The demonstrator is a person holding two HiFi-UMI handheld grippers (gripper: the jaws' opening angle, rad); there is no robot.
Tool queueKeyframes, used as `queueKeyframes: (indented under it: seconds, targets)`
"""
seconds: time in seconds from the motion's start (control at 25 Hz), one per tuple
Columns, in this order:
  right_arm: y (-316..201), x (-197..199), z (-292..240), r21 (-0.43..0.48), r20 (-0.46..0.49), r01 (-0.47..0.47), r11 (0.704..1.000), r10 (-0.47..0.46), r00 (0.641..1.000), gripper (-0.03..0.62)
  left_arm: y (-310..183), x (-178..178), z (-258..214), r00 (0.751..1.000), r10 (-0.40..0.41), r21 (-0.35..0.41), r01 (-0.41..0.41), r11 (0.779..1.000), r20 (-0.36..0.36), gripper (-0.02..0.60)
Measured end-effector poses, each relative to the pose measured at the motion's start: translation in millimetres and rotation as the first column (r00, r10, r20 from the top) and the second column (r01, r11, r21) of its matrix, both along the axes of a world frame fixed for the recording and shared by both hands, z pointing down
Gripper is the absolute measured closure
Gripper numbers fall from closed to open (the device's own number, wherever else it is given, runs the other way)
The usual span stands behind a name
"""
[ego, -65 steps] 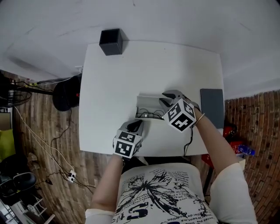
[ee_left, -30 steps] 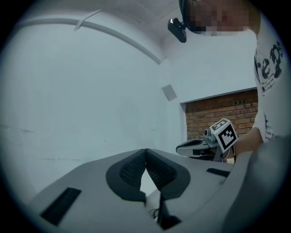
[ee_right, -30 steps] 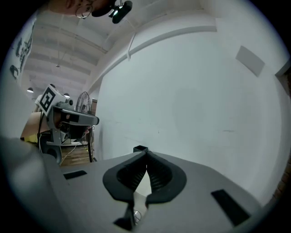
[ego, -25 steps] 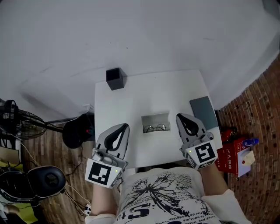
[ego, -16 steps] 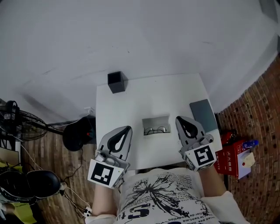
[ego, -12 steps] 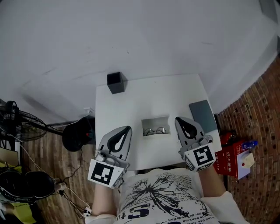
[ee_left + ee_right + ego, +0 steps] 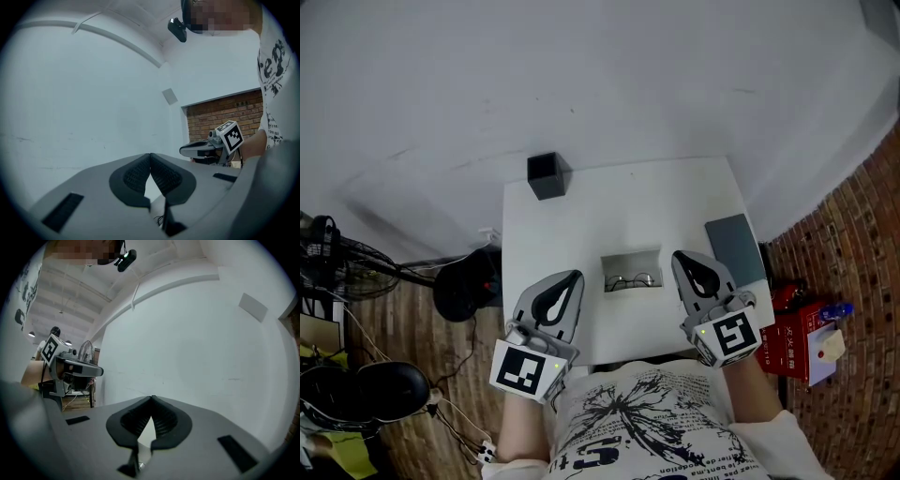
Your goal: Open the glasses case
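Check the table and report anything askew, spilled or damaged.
Nothing stands out. The grey glasses case lies open and flat mid-table with the wire-framed glasses inside. The black open-topped box stands upright at the far left corner, and the dark grey flat slab lies by the right edge of the white table.

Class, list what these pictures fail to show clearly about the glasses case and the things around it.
- Head view: glasses case too small to show its hinge or lining; the glasses inside are a thin outline.
- Head view: black box, inside too dark to see.
- Head view: grey flat item right of the case, too small to identify.
- Gripper views: left gripper and right gripper hide the case behind their own bodies.
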State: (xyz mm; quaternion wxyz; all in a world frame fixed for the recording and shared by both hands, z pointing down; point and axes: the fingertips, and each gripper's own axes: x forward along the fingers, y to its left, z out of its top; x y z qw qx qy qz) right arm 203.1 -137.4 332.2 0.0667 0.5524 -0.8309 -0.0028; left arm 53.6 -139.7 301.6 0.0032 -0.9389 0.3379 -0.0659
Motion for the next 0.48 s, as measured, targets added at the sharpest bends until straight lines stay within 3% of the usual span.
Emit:
queueKeyframes:
  seconds: [0.48]
  targets:
    - [-1.6,3.9,11.4,-0.013,-0.012,0.025,1.000,-0.025,1.000,0.582,-2.7,12.7,3.2,1.000,-0.017,0.002,0.017,1.000,0.006,0.568]
